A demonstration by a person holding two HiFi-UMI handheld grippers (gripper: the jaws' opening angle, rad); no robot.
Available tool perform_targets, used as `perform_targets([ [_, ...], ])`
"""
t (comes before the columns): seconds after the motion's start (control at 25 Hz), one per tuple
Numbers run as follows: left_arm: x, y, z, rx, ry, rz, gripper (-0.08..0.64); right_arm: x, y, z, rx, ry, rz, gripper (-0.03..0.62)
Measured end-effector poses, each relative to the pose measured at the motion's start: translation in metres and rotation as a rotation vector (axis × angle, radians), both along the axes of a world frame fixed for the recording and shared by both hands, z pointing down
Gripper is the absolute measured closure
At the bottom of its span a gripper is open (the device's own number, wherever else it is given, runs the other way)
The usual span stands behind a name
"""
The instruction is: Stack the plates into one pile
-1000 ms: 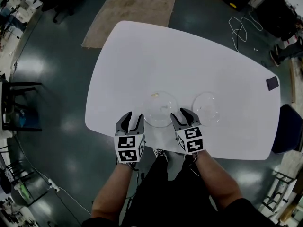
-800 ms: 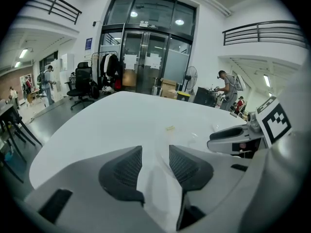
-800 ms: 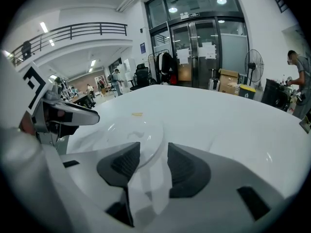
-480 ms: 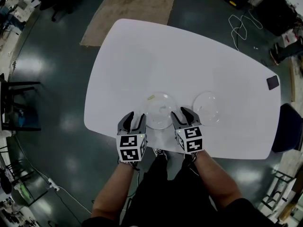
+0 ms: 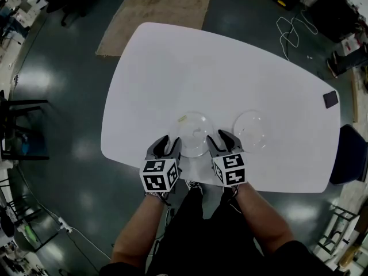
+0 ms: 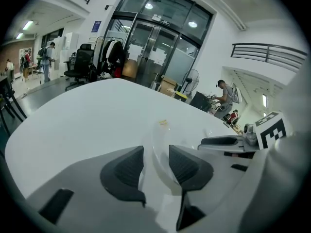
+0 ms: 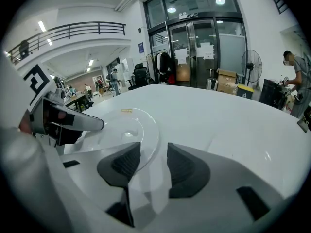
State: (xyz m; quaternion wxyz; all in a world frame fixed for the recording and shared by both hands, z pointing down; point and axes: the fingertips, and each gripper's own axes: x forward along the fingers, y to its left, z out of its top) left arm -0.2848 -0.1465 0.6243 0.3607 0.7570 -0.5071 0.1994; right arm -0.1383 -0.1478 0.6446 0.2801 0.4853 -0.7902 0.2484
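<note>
Head view: two plates lie on one white table (image 5: 190,68), and two grippers are held over its near edge. The left plate (image 5: 194,132) and the right plate (image 5: 251,129) are both round, clear and glossy, side by side but apart. The left plate carries a small yellowish scrap (image 5: 183,118) on its far rim. The left gripper (image 5: 169,145) is at that plate's left edge and the right gripper (image 5: 223,140) at its right edge, so both are on the same plate. The right plate is untouched. One small dark square (image 5: 330,100) lies near the table's far right edge. The table is smooth and has rounded corners. It stands on a shiny dark floor beside a brown rug (image 5: 164,10).

Left gripper view: the left gripper (image 6: 155,154) has two dark ribbed pads drawn close on the raised rim of the left plate (image 6: 160,130), one pad outside it and one inside. The plate is thin and see-through, its wall curving upward. The scrap (image 6: 163,123) shows on the far rim. The right gripper (image 6: 221,141) reaches in across the table (image 6: 87,115) from the right.

Right gripper view: the right gripper (image 7: 154,154) likewise pinches the rim of the left plate (image 7: 131,130). Its left pad shows through the clear wall and its right pad is outside. The scrap (image 7: 126,110) lies at the far rim, and the left gripper (image 7: 73,123) is at the opposite edge.
</note>
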Motion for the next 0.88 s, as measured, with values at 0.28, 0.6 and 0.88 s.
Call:
perform_targets([
  [0.28,0.0048,-0.0031,0.0012,-0.034,0.067,-0.02,0.397,-0.0036,0.0007,-0.0019,0.011,0.003,-0.011,0.403],
  [0.6,0.0076,-0.0031,0.0008,-0.052,0.112,-0.048,0.454,-0.0021,0.0021,-0.0026,0.032,0.021,-0.019,0.43],
  [0.88,0.0079,-0.0007,-0.0032,-0.056,0.172,-0.078,0.476,-0.0026,0.0026,-0.0013,0.039,0.031,-0.035,0.439],
])
